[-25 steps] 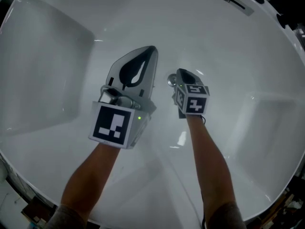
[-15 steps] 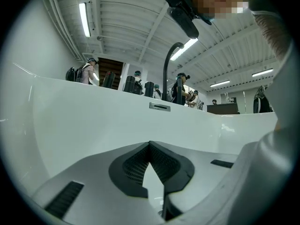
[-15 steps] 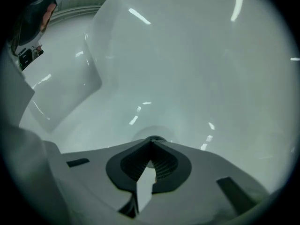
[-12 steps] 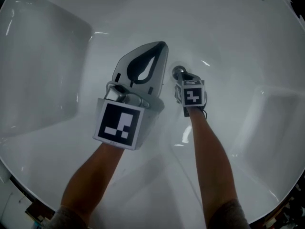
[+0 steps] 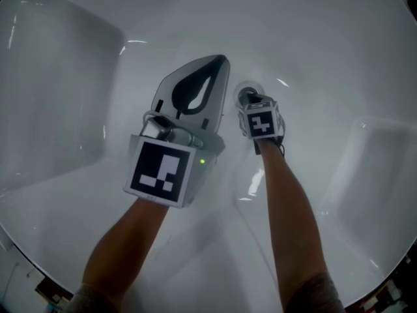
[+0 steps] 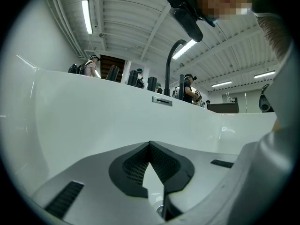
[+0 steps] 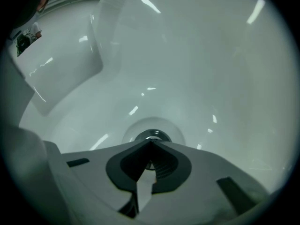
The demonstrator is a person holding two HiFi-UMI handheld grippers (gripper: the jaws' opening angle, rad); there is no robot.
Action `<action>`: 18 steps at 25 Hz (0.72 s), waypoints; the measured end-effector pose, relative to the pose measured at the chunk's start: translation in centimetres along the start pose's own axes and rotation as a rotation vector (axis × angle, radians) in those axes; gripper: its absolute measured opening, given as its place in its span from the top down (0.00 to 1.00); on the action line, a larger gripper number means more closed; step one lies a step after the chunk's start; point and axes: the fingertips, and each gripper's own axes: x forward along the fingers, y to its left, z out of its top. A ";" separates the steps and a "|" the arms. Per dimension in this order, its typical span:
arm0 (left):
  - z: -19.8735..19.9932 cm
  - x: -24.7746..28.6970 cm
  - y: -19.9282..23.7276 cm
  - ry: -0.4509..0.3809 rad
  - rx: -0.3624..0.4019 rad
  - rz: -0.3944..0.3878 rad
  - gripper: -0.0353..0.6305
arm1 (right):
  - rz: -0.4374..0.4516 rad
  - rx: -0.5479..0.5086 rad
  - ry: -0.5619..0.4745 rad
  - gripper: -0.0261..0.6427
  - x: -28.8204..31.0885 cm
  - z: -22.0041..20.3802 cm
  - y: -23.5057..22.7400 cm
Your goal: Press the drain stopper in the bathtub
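Note:
The round chrome drain stopper (image 7: 151, 136) sits in a shallow dish in the white bathtub floor (image 5: 313, 64). My right gripper (image 7: 150, 143) is shut, its tips just over the stopper's near edge. In the head view the stopper (image 5: 245, 96) peeks out just beyond the right gripper (image 5: 250, 100). My left gripper (image 5: 220, 60) is shut, empty, and hangs higher to the left of the drain. In the left gripper view the left gripper (image 6: 150, 144) points at the far tub wall (image 6: 93, 111).
The overflow slot (image 6: 162, 101) sits high on the far tub wall, a black curved faucet (image 6: 169, 69) above the rim. People stand beyond the tub (image 6: 189, 89). Tub walls curve up on every side.
My right gripper has gone forward and down onto the drain stopper, which it now mostly covers. The left gripper has barely shifted.

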 end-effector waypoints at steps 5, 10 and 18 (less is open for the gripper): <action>-0.5 0.0 -0.1 0.011 -0.008 -0.002 0.94 | -0.005 -0.002 0.035 0.96 0.1 -0.5 -0.4; -0.8 0.1 -0.2 0.019 -0.015 -0.010 0.94 | 0.004 -0.031 0.033 0.96 0.3 0.1 0.0; -0.8 0.1 -0.1 0.019 -0.011 -0.011 0.94 | 0.035 -0.030 0.094 0.96 0.4 0.1 -0.4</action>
